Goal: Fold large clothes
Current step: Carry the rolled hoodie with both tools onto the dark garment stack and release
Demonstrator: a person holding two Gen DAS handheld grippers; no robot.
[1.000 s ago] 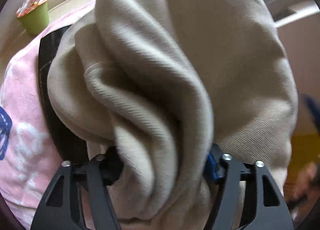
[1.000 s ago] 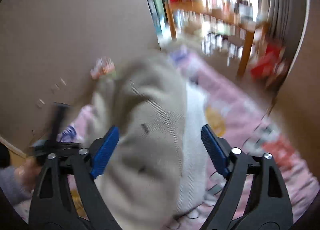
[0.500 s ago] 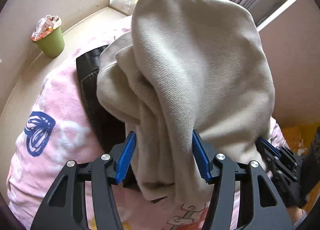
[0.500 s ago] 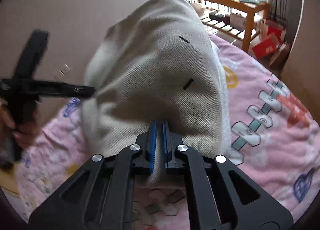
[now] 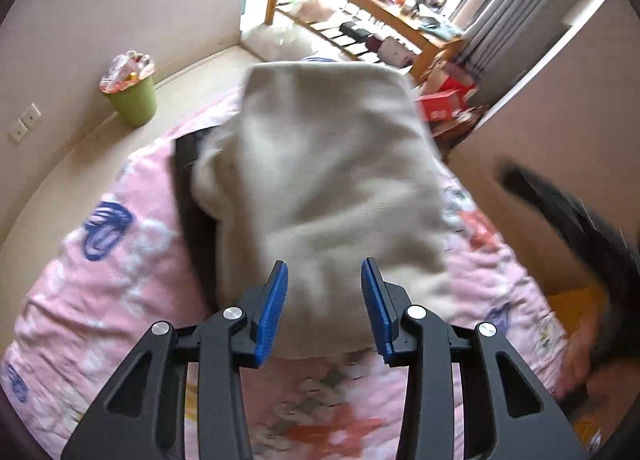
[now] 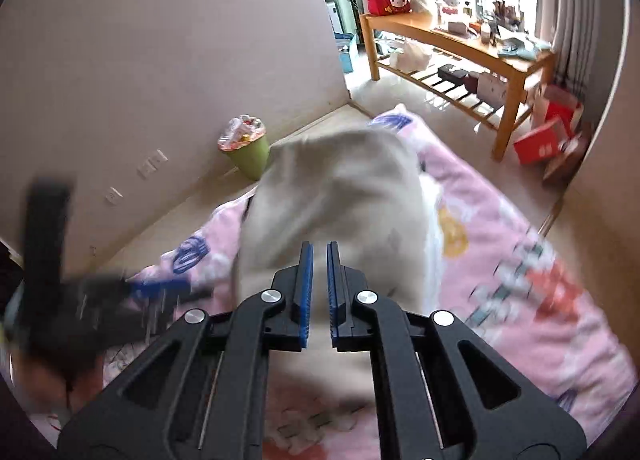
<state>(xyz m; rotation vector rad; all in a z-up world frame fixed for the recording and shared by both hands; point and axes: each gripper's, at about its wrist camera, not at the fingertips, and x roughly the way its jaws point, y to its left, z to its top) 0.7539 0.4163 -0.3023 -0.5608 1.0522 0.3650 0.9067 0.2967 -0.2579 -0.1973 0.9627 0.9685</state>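
Beige garment (image 5: 328, 187): folded on pink quilt (image 5: 100, 300), overlapping dark clothing (image 5: 192, 199).
Left gripper (image 5: 324, 300): jaws just been closing, gripping nothing; cloth lies below.
Right gripper (image 6: 319, 292): clenched, apparently empty.
Risk: closing pads may snag the near edge, undoing the fold.

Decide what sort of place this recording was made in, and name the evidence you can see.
Probably a bedroom in a home: a bed under a pink cartoon-print blanket with a beige garment on it, a green waste bin by the wall, and a cluttered wooden table near curtained windows.
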